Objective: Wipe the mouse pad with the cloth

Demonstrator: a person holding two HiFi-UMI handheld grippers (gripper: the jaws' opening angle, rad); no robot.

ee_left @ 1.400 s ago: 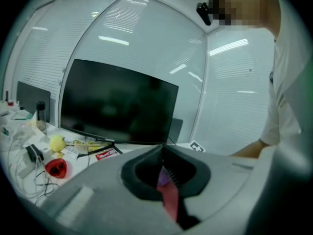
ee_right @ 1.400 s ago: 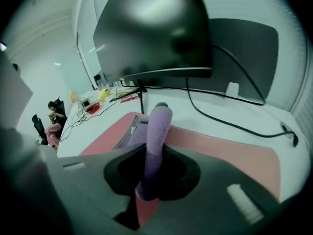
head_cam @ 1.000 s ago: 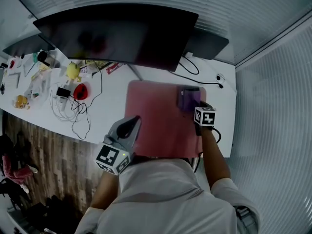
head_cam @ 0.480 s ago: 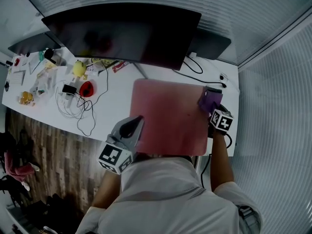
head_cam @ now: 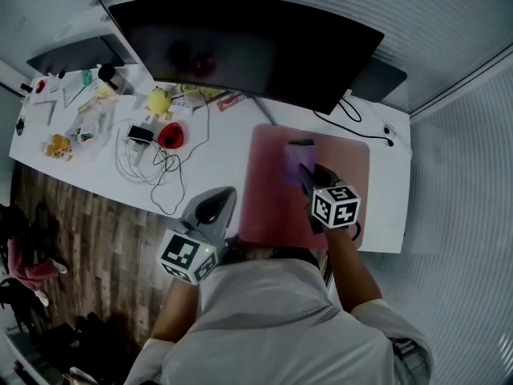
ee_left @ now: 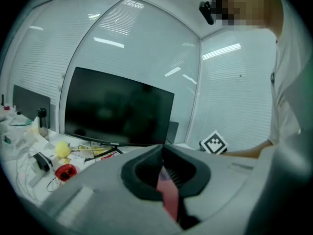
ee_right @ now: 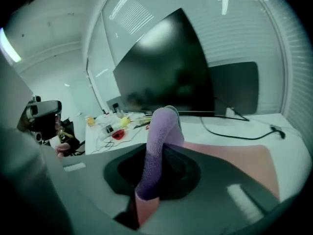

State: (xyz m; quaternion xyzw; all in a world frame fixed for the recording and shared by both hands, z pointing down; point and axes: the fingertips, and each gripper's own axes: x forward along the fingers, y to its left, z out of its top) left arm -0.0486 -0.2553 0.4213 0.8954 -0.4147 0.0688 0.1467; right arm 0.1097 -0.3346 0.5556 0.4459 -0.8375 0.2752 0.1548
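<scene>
A pink mouse pad [head_cam: 346,176] lies on the white desk [head_cam: 220,155] in front of the monitor. My right gripper [head_cam: 308,178] is over the pad's upper middle, shut on a purple cloth [head_cam: 293,164] that rests on the pad. In the right gripper view the cloth [ee_right: 164,126] stands up out of the closed jaws of the right gripper [ee_right: 157,148], with the pad [ee_right: 234,160] beyond. My left gripper [head_cam: 223,198] hovers off the desk's front edge, left of the pad. In its own view the left gripper [ee_left: 162,147] is shut on nothing, and the pad [ee_left: 169,192] shows pink through the gap below the tips.
A large dark monitor [head_cam: 240,46] stands behind the pad. Tangled cables [head_cam: 148,167], a red object [head_cam: 171,135], a yellow object [head_cam: 159,100] and small clutter cover the desk's left part. A black cable [head_cam: 353,109] runs behind the pad. Wooden floor [head_cam: 80,231] lies below the desk edge.
My right gripper swept the cloth to the pad's right edge, then back left to its upper middle. The left gripper stayed put. The head camera has shifted.
</scene>
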